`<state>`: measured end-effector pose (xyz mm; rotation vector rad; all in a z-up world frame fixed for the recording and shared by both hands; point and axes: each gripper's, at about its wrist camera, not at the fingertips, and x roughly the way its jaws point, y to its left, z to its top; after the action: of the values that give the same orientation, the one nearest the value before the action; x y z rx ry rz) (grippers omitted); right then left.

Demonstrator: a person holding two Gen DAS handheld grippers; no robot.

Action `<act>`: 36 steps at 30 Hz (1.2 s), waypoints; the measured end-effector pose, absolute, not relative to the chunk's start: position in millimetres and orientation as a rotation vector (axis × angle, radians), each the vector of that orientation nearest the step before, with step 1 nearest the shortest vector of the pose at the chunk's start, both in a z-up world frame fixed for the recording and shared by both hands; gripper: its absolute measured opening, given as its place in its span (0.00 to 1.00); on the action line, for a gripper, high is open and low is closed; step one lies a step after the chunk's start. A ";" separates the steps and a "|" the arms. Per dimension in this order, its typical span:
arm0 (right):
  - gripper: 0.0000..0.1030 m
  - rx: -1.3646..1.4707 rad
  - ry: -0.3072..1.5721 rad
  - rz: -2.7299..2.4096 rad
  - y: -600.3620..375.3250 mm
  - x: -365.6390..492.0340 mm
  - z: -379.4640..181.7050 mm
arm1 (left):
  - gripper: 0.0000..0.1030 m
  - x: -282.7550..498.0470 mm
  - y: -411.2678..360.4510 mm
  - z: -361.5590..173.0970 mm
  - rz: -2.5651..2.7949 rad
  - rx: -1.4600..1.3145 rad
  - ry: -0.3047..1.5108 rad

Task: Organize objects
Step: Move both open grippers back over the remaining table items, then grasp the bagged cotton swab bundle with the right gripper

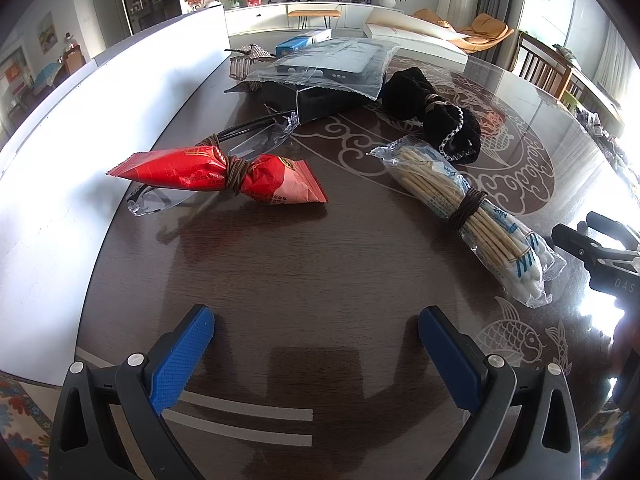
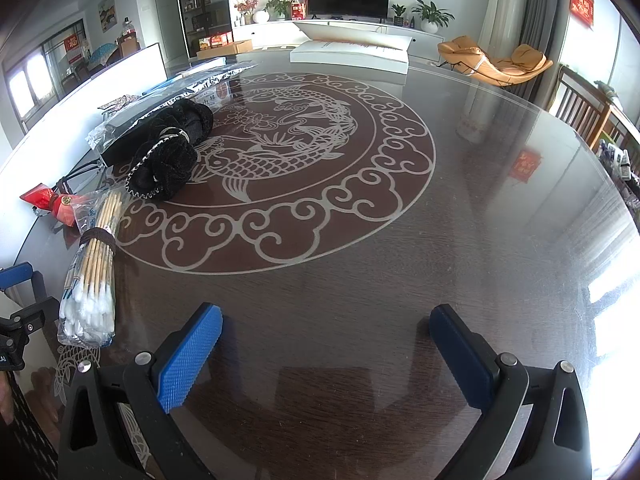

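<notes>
On the dark round table [image 1: 304, 264] lie a red snack packet [image 1: 218, 174] tied with a brown band, clear safety glasses [image 1: 160, 200] under it, a bag of cotton swabs [image 1: 472, 212] banded in the middle, and a black velvet pouch [image 1: 436, 114]. My left gripper [image 1: 316, 326] stands open near the table's front edge, short of the packet and swabs, with nothing between its blue pads. My right gripper [image 2: 326, 324] is open over bare table, with the cotton swabs [image 2: 94, 268] to its left and the black pouch [image 2: 172, 148] further back.
A phone case in a clear bag [image 1: 328, 62] rests on a black box [image 1: 316, 100], with a hair claw [image 1: 244, 60] and blue box [image 1: 300, 42] behind. A white panel [image 1: 100, 112] borders the left side. A white flat box [image 2: 352, 54] sits far across the table.
</notes>
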<state>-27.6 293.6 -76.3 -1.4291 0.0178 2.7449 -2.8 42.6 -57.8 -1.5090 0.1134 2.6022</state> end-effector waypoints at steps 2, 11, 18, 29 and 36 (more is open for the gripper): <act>1.00 -1.429 0.018 2.745 293.7 -27.4 -76.3 | 1.00 -3.0 38.0 -55.6 2.592 -1.495 0.054; 1.00 -1.429 0.021 2.744 293.1 -27.5 -76.1 | 1.00 15.0 -11.8 -24.7 2.695 -1.240 -0.332; 1.00 -1.585 -0.030 2.734 289.5 -36.9 -72.7 | 1.00 12.0 -39.7 -26.4 2.658 -1.234 -0.578; 0.81 -1.865 -0.326 3.015 147.9 -65.3 -41.8 | 1.00 22.2 -39.9 -19.1 2.713 -1.179 -0.525; 0.28 -1.847 -0.186 2.994 158.8 -62.0 -58.4 | 1.00 19.3 -37.8 -22.8 2.691 -1.224 -0.502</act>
<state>-62.0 158.8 -58.4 -1.8465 -0.1858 2.9939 19.3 -37.8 -22.8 -1.2242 -0.5018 2.6914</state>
